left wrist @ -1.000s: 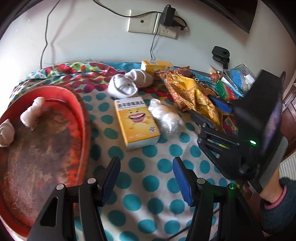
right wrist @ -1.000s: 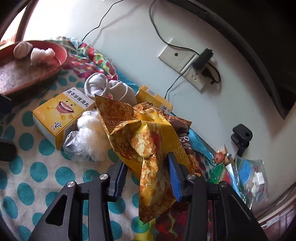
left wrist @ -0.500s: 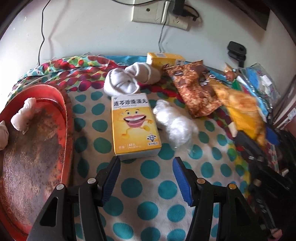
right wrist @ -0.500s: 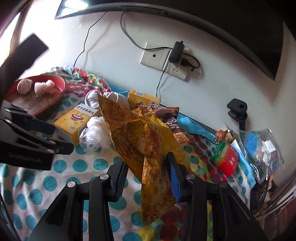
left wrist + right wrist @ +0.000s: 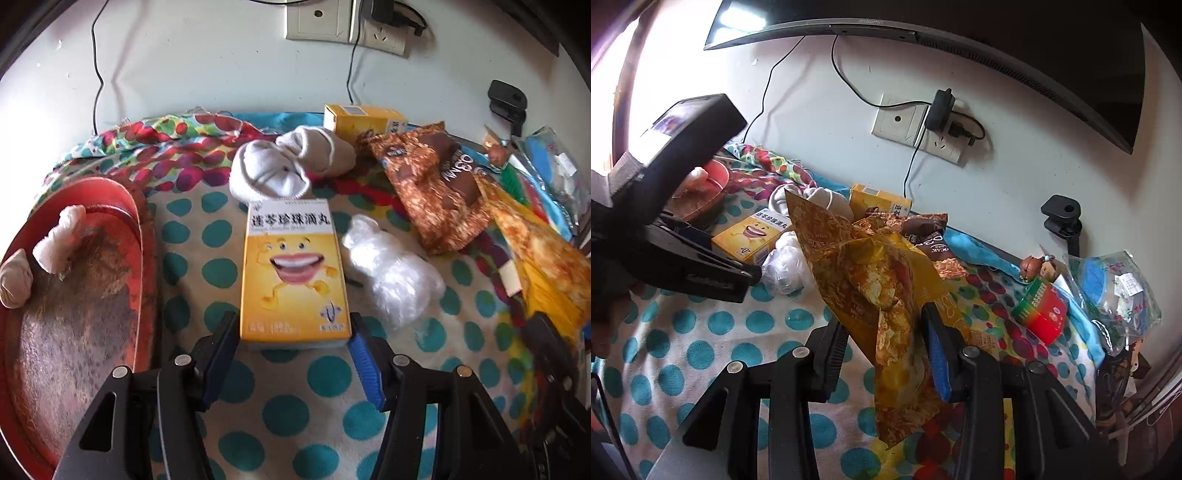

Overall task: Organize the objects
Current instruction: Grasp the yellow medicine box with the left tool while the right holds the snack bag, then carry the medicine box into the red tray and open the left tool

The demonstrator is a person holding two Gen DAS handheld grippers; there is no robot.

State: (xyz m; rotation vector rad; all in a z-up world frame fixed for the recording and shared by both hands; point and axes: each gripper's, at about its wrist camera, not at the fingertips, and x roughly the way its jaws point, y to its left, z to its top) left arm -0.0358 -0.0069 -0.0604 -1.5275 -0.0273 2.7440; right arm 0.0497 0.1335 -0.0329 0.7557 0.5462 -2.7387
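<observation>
A yellow medicine box with a smiling cartoon mouth lies on the polka-dot cloth. My left gripper is open, its fingertips at either side of the box's near end; contact cannot be told. The box also shows in the right wrist view. My right gripper is shut on a yellow snack bag and holds it lifted above the cloth. That bag shows at the right edge of the left wrist view.
A red tray with two cloth bundles sits at left. White socks, a white plastic wad, a brown snack bag, a small yellow box, a red-green box and a clear bag lie around. Wall behind.
My left gripper has moved forward until its fingers flank the smiling box. My right gripper has lifted the yellow snack bag up and back to the right, off the brown bag.
</observation>
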